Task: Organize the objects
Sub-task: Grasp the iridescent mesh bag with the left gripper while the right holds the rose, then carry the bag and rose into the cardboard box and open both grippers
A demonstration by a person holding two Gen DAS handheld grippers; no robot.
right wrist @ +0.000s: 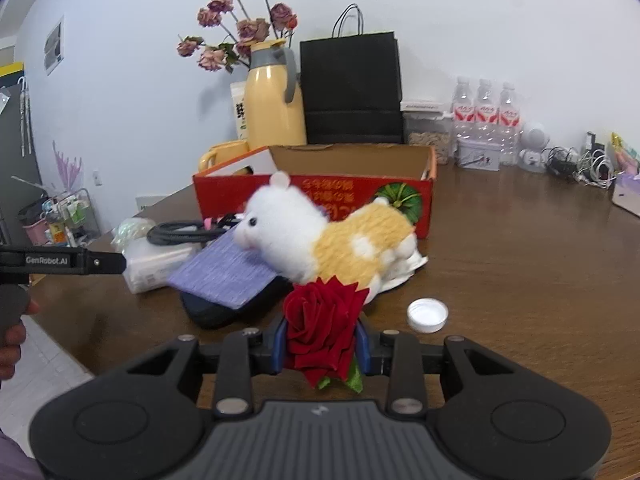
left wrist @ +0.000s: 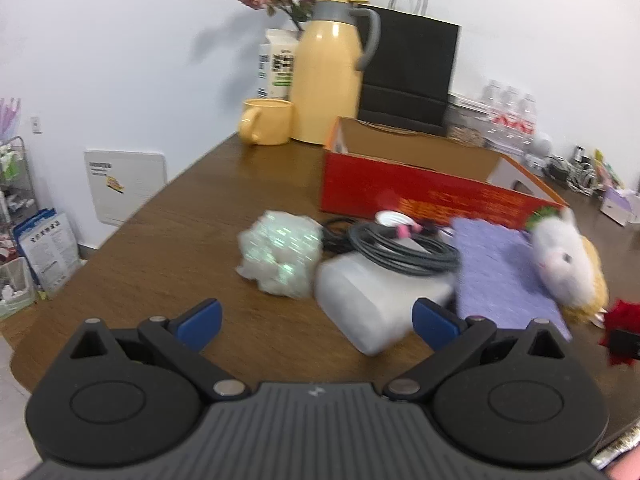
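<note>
My right gripper (right wrist: 322, 346) pinches the red rose (right wrist: 320, 320); left gripper (left wrist: 316, 322) gapes wide, empty, its side reading "GenRobot.AI".

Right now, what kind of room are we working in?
Probably a home or small office room: a wooden table against a plain wall, holding a yellow thermos jug, a vase of dried roses and bottled water.

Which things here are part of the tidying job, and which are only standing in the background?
Part of the job:
- red rose, held in the right gripper
- plush toy
- purple cloth
- coiled cable
- white bottle cap
- open red box

Just standing about:
- yellow thermos
- yellow mug
- black paper bag
- water bottles
</note>
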